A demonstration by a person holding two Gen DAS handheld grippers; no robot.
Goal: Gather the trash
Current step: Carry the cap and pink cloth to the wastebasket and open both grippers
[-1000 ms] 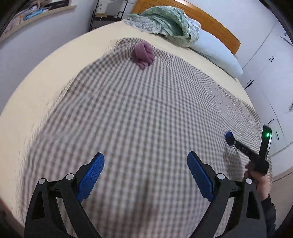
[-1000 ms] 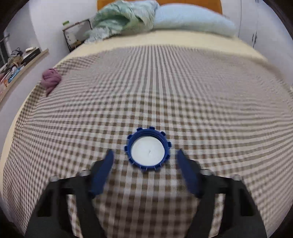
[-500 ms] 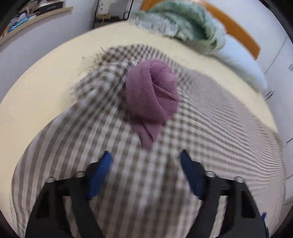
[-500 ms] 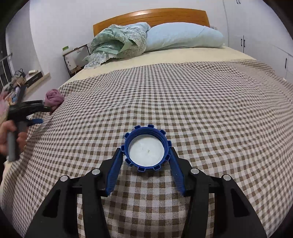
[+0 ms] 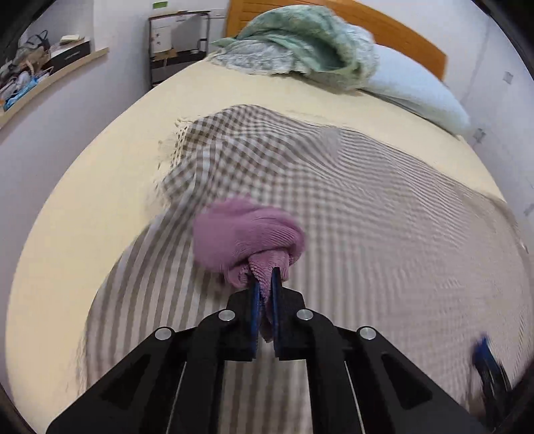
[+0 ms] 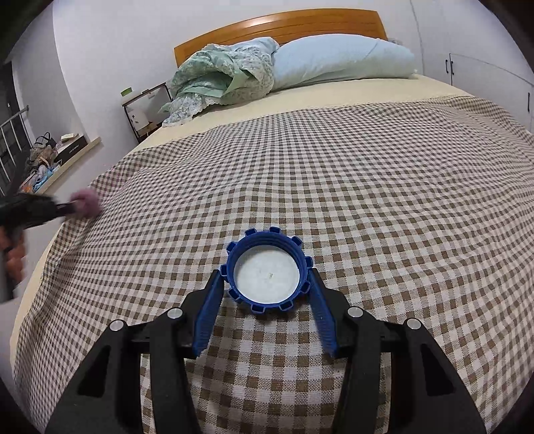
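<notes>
While the left hand-held gripper (image 5: 263, 283) has its two blue pads pressed nearly together on a tail of the bunched purple knit cloth (image 5: 247, 233), the cloth's bulk bulges beyond the fingertips, low over the near-left corner of the checked blanket (image 5: 367, 217). Blur in this view makes it unclear whether the cloth touches the blanket.

On the other side, the right hand-held gripper (image 6: 267, 280) is part-way open, its blue pads bracketing the blue notched bottle cap (image 6: 267, 270). The cap lies open side up, white liner showing, on the blanket near the middle of the bed. The pads appear to touch its rim on both sides, though a firm grip cannot be confirmed.

Beyond both sit a cream sheet (image 6: 333, 96), a crumpled green quilt (image 6: 220, 76), a pale blue pillow (image 6: 340, 56) and a wooden headboard (image 6: 283, 26).

To do this step well, the squeeze on the cap should probably be even across opposite notches, so it does not pop sideways. Lifting straight up would likely avoid dragging the blanket.
</notes>
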